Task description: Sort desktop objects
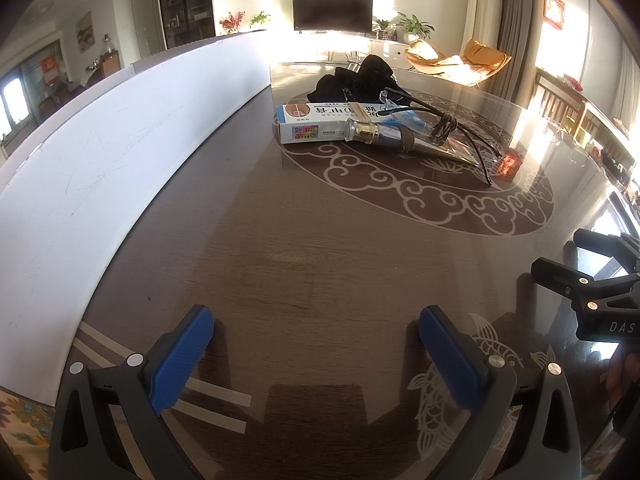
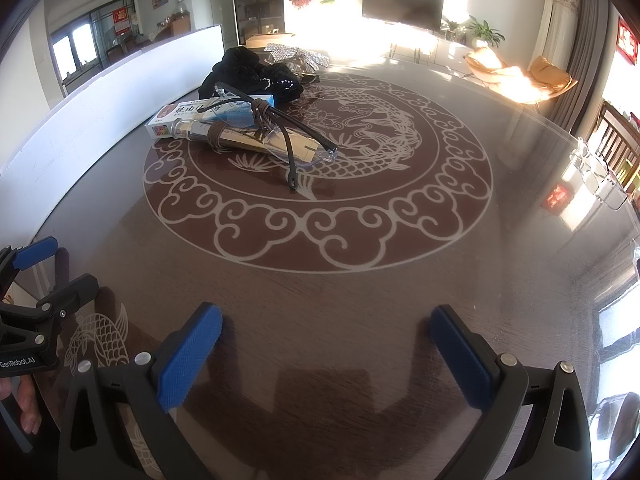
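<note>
No object has yet been taken up, so the sorting is judged to be at its opening step. The left gripper [image 1: 316, 344] is held low over the near edge of the glass-topped table [image 1: 320, 260] with its blue-padded fingers spread apart and nothing between them; the right gripper [image 2: 326, 346] is held the same way just beside it, fingers likewise apart and empty. All the things to be sorted are gathered in one loose pile toward the far side of the table, on the left part of the round dragon medallion and near the white board [image 1: 120, 128] that runs along the left edge. A small printed carton [image 2: 176, 118] lies flat at the near left of the pile; a clear glass bottle [image 2: 208, 130] with a gold collar is laid on its side against it. A pair of clear glasses [image 2: 280, 136] with dark temples rests on top of both, one temple reaching out toward the near edge. Behind these a black fabric item [image 2: 248, 74] is heaped, and a glittering silver piece [image 2: 298, 54] is seen just beyond it. Since the glasses lie uppermost, they are judged the likely first pick; a forward reach is called for, with the fingers closed on the thin frame so that the bottle beneath is not rolled.
</note>
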Tool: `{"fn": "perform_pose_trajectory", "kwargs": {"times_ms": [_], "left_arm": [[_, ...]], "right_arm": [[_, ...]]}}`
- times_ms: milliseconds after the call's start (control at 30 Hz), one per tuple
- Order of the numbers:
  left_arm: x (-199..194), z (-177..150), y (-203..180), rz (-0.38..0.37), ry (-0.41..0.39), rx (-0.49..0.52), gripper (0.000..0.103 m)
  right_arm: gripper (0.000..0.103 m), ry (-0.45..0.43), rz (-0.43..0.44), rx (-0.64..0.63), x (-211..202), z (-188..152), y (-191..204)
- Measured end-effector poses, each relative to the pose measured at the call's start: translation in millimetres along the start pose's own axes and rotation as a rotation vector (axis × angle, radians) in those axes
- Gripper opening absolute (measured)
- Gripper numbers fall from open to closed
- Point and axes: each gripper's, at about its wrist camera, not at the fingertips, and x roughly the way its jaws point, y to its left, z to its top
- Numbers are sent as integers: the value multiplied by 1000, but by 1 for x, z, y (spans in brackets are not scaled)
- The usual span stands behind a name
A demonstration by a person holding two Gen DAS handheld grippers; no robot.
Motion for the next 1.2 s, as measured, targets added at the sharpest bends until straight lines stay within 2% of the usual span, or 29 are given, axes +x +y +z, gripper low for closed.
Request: {"fn": "perform_pose_trajectory", "kwargs": {"times_ms": [367, 567, 600, 767, 900, 1033, 1200], "left_arm": [[-1, -1, 6, -15, 17, 18, 103], [0, -1, 19, 10, 13, -17, 103], [-1, -2, 20, 14, 10, -21, 103], [0, -3, 22, 18, 0, -24, 103], [1, -3, 22, 20, -3, -26, 103], [0, -2, 22, 20, -2, -25, 103], [-1, -2, 22, 20, -1, -26, 103]], "right_arm": [[103, 0, 0, 0, 0, 0, 0], [103, 16, 24, -24, 1, 3, 0], [103, 25, 46, -63, 3, 7, 2], [103, -34, 44, -308, 11, 48, 24], [103, 6, 83, -449, 39, 87, 41], [103, 70, 122, -495, 68, 110, 50], [102, 101, 183, -478, 80, 127, 59]]}}
